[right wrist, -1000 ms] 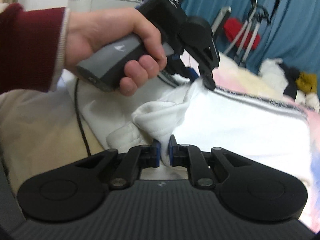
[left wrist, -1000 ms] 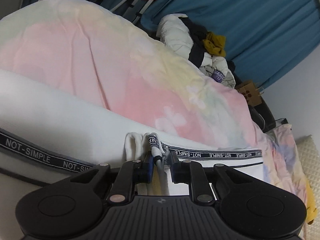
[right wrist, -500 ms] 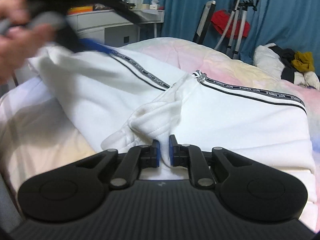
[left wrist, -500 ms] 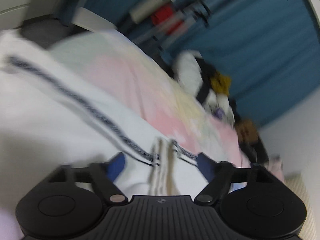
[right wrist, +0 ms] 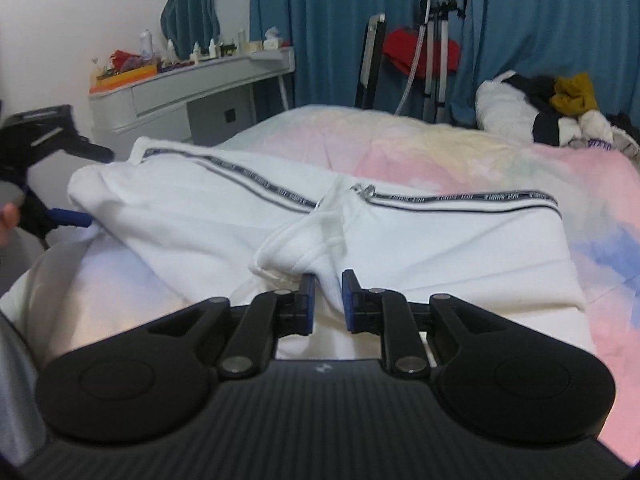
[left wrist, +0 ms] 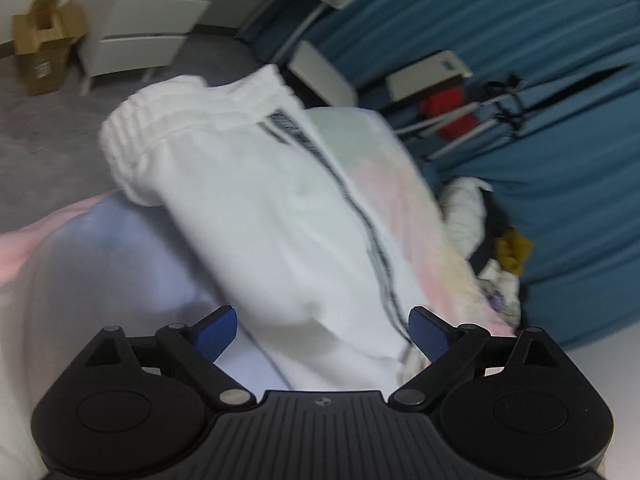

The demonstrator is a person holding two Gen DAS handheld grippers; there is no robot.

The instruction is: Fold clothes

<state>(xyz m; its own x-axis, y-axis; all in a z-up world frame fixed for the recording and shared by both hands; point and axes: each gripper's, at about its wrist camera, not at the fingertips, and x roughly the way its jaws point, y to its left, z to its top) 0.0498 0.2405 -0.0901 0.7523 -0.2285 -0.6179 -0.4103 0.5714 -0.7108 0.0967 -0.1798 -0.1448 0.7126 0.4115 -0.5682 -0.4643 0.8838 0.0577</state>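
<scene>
White trousers [right wrist: 400, 232] lie spread on the pastel bedspread [right wrist: 460, 148]. Left gripper [left wrist: 322, 330] hovers level above one leg, jaws wide apart, empty. Right gripper [right wrist: 326, 300], low at the waistband, pinches a fabric fold between nearly closed jaws. Side-stripe lettering is illegible.

1. The left gripper [left wrist: 323, 332] has a matte black body with fine ribs along its top, and a small round crosshair mark near the front edge.
2. Two round black discs sit at its near corners; silver pivot pins join the black linkage arms.
3. Its fingertips [left wrist: 428, 334] carry blue textured pads.
4. The right gripper [right wrist: 327, 304] is built alike: ribbed black body, silver pins, blue-edged pads [right wrist: 349, 300], and a small white logo.
</scene>
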